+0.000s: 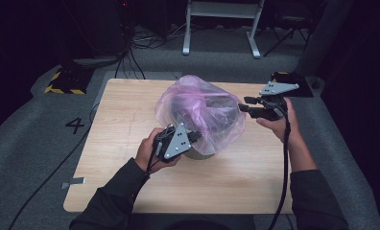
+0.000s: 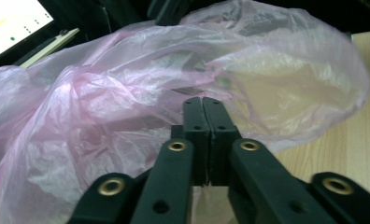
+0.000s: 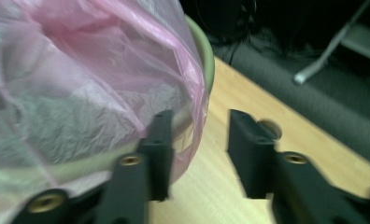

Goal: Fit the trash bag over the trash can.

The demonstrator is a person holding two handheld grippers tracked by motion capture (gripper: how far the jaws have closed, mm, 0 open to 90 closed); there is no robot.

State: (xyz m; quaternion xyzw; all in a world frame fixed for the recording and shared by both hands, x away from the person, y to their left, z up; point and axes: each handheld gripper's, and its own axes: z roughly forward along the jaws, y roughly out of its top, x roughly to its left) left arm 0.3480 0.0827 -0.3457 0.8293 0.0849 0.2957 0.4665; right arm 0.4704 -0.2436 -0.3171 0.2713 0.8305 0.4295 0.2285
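While the left gripper [image 1: 196, 137] has its jaws pressed together at the near side of the pink plastic bag [image 1: 202, 112], whether film is caught between them cannot be told. The bag drapes over a pale green bin [image 3: 207, 60] that stands near the middle of the tabletop [image 1: 116, 143], toward the far edge. The right gripper [image 1: 243, 106] sits at the bag's right side, jaws apart, one jaw against the film and bin rim, the other over bare wood.
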